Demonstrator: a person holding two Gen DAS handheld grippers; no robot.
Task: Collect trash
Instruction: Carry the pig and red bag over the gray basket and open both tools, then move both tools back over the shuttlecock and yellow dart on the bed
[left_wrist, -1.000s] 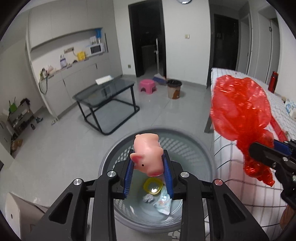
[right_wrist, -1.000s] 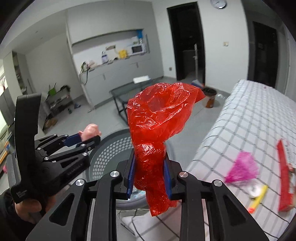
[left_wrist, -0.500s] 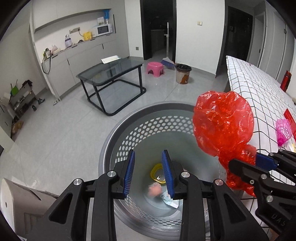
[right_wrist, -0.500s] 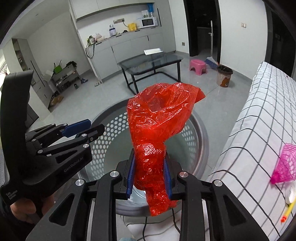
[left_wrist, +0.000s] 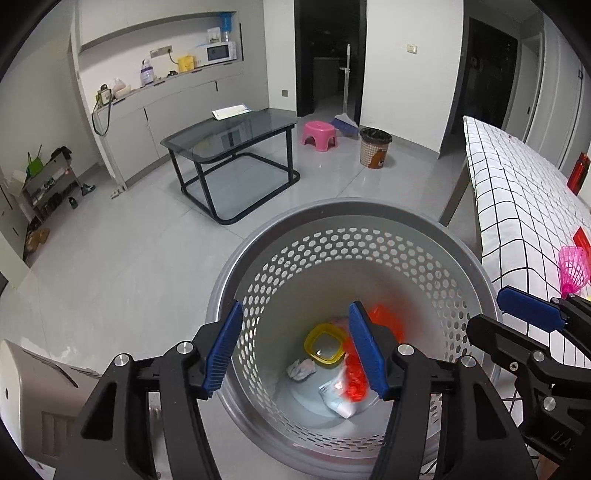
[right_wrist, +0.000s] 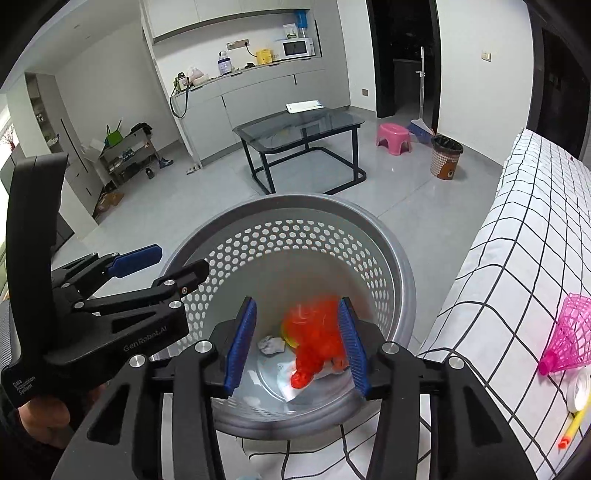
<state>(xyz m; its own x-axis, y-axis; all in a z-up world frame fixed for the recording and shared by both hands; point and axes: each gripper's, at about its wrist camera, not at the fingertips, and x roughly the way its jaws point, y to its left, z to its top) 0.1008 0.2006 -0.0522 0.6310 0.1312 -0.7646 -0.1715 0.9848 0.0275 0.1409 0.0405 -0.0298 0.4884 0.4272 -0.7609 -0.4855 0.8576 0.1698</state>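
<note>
Left tongs (left_wrist: 295, 347) spread wide over the mouth of the trash bin (left_wrist: 458, 254), pinching nothing. Right tongs (right_wrist: 297, 341) likewise spread apart above the same bin (right_wrist: 391, 240), nothing between the blue pads (right_wrist: 242, 343). Seen from the left wrist, the right tongs (left_wrist: 517, 317) at 3 o'clock, pads parted; seen from the right wrist, the left tongs (right_wrist: 166, 262) at 9 o'clock, also parted.

Inside the bin, red plastic bag (right_wrist: 317, 339) blurred, low down near the bottom, just right of centre; cannot tell whether resting or in mid-air. Same bag (left_wrist: 384, 321) partly hidden behind the right-hand pad in the left wrist view. Beside it at 9 o'clock, a yellow lid (left_wrist: 324, 343), a crumpled white tissue (left_wrist: 301, 369) and a clear wrapper (left_wrist: 340, 398) on the bin floor, wrapper partly under the bag.

Bin grey, wall pierced with hexagonal holes, standing on the floor just beside a bed with a white checked sheet (right_wrist: 517, 258) at 3 o'clock. On the sheet, a pink net (right_wrist: 570, 336), near it a white round thing (right_wrist: 578, 393) and a yellow stick (right_wrist: 576, 421).

Farther off at 12 o'clock, a glass desk (left_wrist: 229, 136), a pink stool (left_wrist: 319, 133) and a small brown bin (left_wrist: 375, 146), well apart from the grey one.
</note>
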